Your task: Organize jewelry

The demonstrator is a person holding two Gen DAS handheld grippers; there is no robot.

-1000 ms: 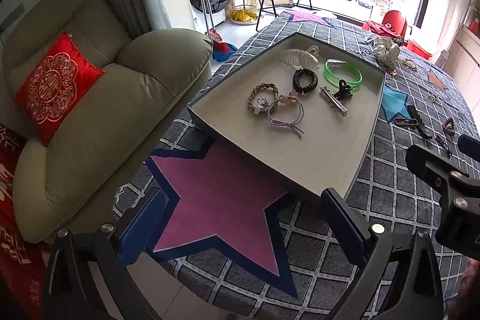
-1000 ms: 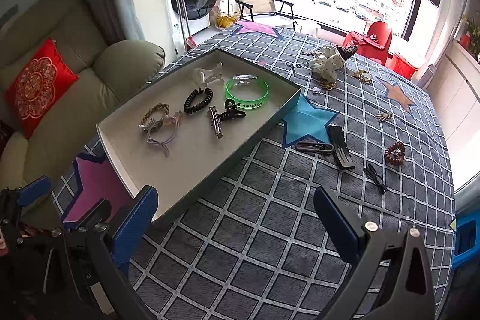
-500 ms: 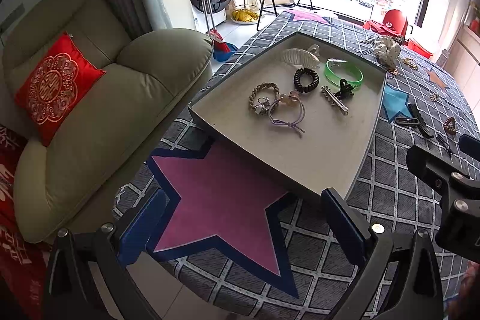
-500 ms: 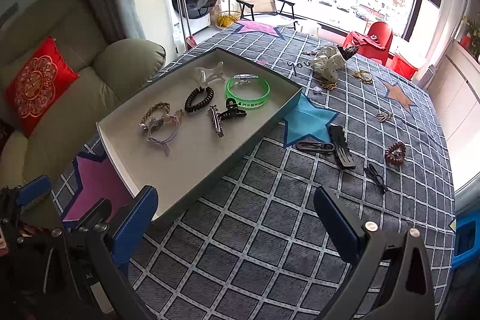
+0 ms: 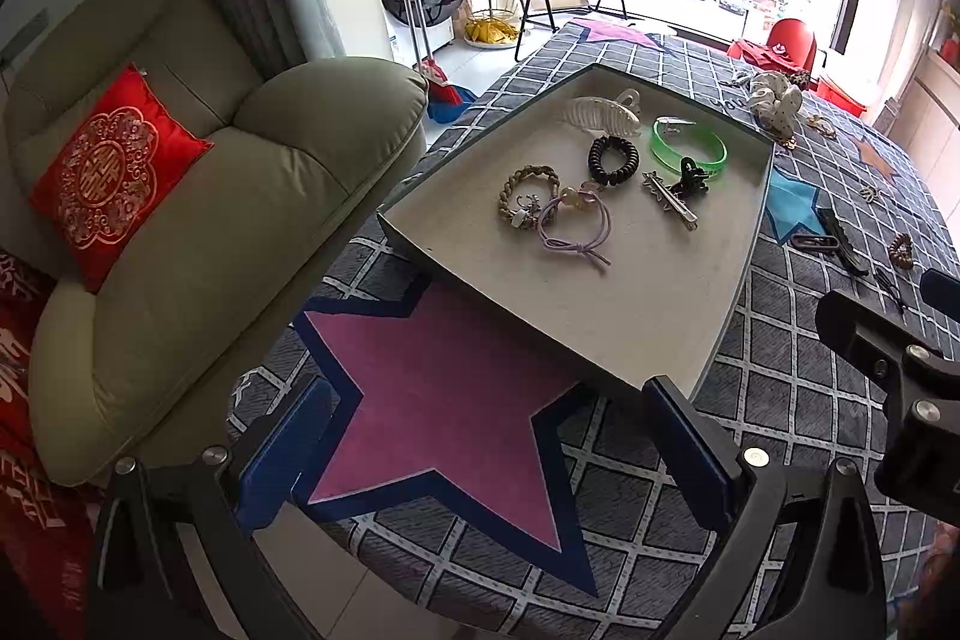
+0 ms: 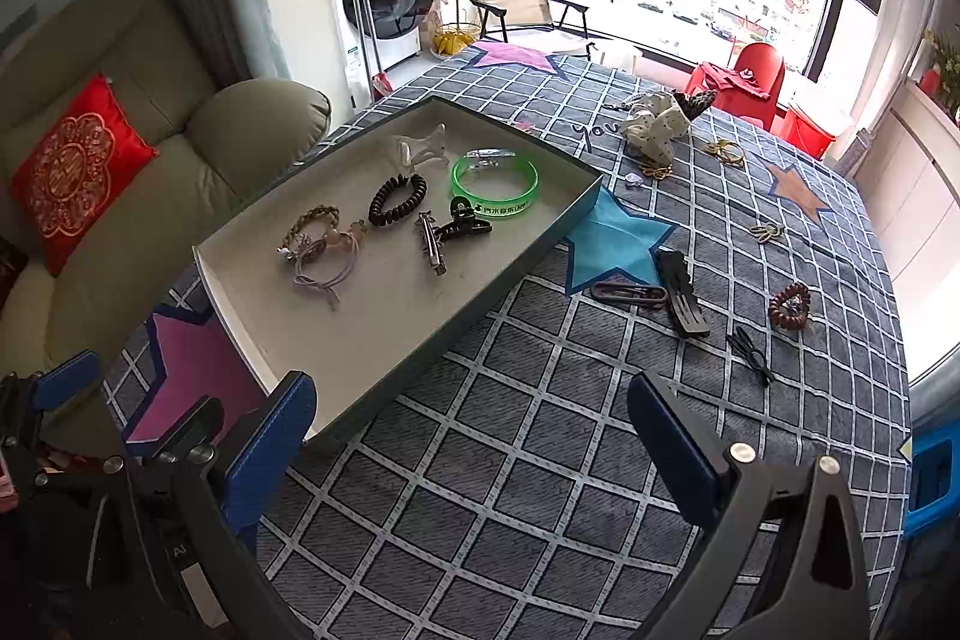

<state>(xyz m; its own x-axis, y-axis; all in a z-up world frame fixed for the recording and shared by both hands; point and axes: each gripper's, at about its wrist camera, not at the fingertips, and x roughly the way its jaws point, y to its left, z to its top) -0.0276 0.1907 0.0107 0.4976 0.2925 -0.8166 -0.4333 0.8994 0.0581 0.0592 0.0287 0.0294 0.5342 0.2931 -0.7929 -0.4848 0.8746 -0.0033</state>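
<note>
Nothing has shifted since the earlier frames: both grippers hang where they were and every item lies as it did.

Left gripper (image 5: 489,445): jaws wide, nothing between them, above the pink star on the cloth, near edge of the tray (image 5: 729,307) just ahead.
Right gripper (image 6: 471,445): jaws wide, empty, over bare checked cloth; tray ahead-left, loose pieces ahead-right.

Key relation: the leftovers sit on the surface (image 6: 540,436) ahead and right of the right jaws, well apart from the left ones. My read: right arm takes the next pick.
- Black hair clip (image 6: 683,293): nearest, flat hard plastic, long axis running away from the jaws, slightly rightward. Touching it on the left, a dark oval clip (image 6: 629,293) lying across, roughly at right angles.
- Thin black pin (image 6: 750,353): right of those, slim, flat on the cloth. Hard to get under, I'd guess.
- Brown bead bracelet (image 6: 789,305): further right, small ring, bumpy.
- Far ahead: a white spotted fabric scrunchie (image 6: 657,124), soft and bulky, with small gold bits near it, too small to identify.

Tray: shallow rectangular cardboard, grey inside, dark outer wall, long axis running away and rightward from the left jaws. Holds a green translucent band (image 6: 495,189), a black coil hair tie (image 6: 397,200), a black claw clip (image 6: 462,224), a metal barrette (image 6: 432,244), a braided gold bracelet (image 6: 312,224), a lilac elastic tie (image 6: 327,274) and a clear claw clip (image 6: 420,147). Near half of the tray is bare.
</note>
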